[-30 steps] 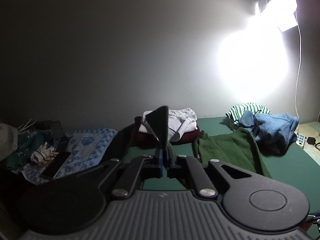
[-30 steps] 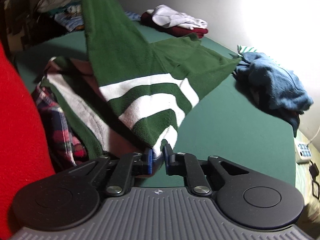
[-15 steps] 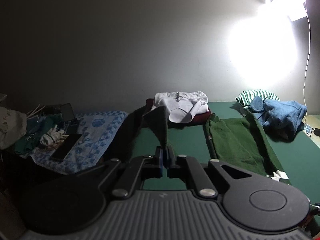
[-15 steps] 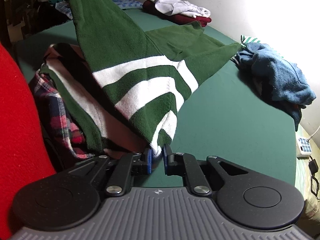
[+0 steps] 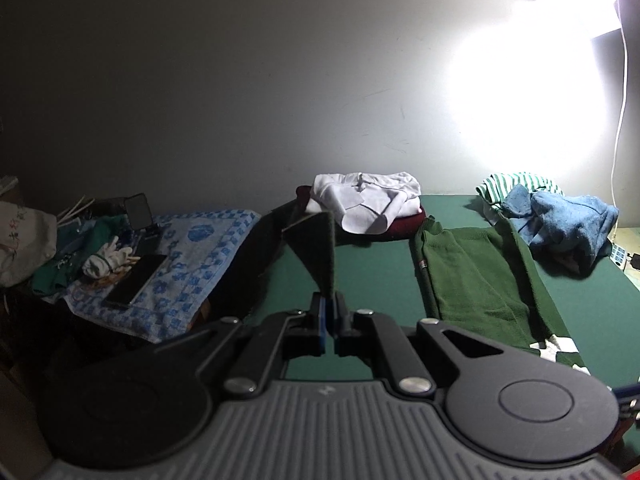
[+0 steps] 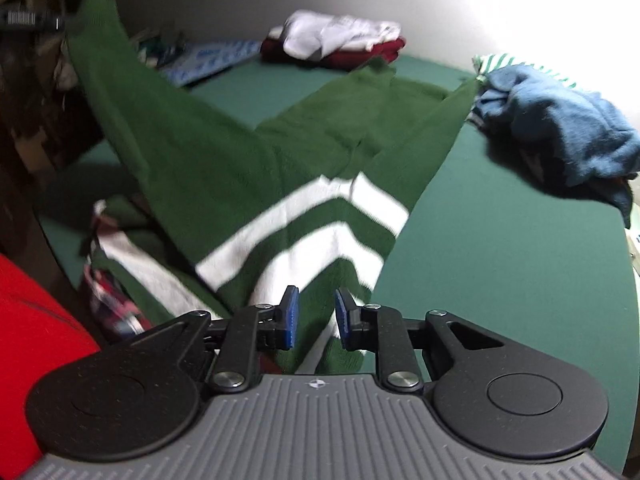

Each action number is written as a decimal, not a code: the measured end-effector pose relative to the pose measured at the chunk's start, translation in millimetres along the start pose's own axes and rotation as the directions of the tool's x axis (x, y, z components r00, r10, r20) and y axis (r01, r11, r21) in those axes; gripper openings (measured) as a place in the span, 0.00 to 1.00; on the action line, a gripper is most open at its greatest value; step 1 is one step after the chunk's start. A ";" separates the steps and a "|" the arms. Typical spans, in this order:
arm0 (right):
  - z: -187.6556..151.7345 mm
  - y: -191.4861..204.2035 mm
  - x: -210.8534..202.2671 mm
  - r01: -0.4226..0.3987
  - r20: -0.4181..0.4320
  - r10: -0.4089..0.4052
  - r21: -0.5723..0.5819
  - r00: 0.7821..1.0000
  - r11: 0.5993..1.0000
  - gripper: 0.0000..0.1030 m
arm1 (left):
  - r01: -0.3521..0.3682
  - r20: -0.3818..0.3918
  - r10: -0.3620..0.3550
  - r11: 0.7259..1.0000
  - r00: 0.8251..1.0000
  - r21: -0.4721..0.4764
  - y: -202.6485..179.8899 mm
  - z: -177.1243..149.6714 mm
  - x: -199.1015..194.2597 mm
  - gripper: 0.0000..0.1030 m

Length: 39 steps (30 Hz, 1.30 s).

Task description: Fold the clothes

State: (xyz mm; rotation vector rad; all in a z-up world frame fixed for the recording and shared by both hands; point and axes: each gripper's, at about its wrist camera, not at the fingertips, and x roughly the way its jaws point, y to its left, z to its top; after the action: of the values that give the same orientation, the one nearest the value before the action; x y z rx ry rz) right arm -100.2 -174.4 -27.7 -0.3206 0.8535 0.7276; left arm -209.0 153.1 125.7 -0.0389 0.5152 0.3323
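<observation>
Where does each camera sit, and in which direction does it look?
Left wrist: on the left gripper, shut on a green sweater corner; faces the back wall across the green table.
Right wrist: on the right gripper, jaws open, above the striped hem; faces along the sweater.
Shared: sweater, white clothes on a red pile, blue garment.

Both fisheye views look forward low over the green bed (image 5: 380, 280) toward the wall; each shows the green sweater (image 6: 224, 168) and white clothes pile (image 5: 366, 200).
</observation>
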 end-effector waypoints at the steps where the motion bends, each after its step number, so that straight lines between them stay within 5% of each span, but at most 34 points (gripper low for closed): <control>1: -2.1 0.1 4.5 -0.006 -0.027 0.005 -0.020 1.000 1.000 0.19 | -0.008 -0.005 0.008 1.000 1.000 -0.006 0.7 -0.3 0.1 0.05; 4: -1.3 -5.6 9.1 -0.037 -0.082 0.031 -0.077 0.996 0.996 0.16 | -0.039 -0.023 0.039 0.999 0.999 -0.007 -0.3 -2.8 0.8 0.05; 7: 33.7 -29.4 5.6 -0.038 -0.001 0.038 -0.059 0.999 0.998 0.22 | -0.058 -0.041 0.058 0.998 0.998 -0.009 -3.7 -4.1 1.7 0.05; 10: 84.0 -71.0 29.8 0.045 0.103 -0.053 0.075 0.993 0.996 0.39 | -0.079 -0.050 0.078 0.997 0.996 -0.022 -6.6 -4.0 1.8 0.05; 15: 162.5 -135.2 91.7 0.164 0.190 -0.229 0.305 0.955 0.938 0.38 | -0.131 -0.081 0.127 0.990 0.989 -0.046 -13.2 -5.4 -0.8 0.05; 23: 217.6 -157.5 181.2 0.354 0.179 -0.414 0.291 0.893 0.889 0.35 | -0.193 -0.099 0.183 0.976 0.978 -0.098 -24.8 -3.9 -6.3 0.05; 26: 221.8 -168.0 194.4 0.352 0.149 -0.407 0.294 0.901 0.888 0.11 | -0.205 -0.102 0.194 0.973 0.976 -0.108 -26.5 -4.5 -7.8 0.05; 32: 221.8 -176.5 173.1 0.168 0.258 -0.285 0.396 0.923 0.903 0.08 | -0.219 -0.098 0.207 0.966 0.973 -0.139 -23.4 -3.2 -15.5 0.05; 39: 233.5 -156.4 190.7 0.066 0.248 -0.171 0.382 0.953 0.922 0.09 | -0.236 -0.055 0.231 0.961 0.971 -0.144 -20.3 3.8 -43.0 0.05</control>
State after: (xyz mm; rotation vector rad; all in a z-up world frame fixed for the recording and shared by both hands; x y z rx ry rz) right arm 225.1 -77.0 -32.7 0.0689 0.6786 0.4689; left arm -235.9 121.4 149.1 -0.1306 0.5323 0.6026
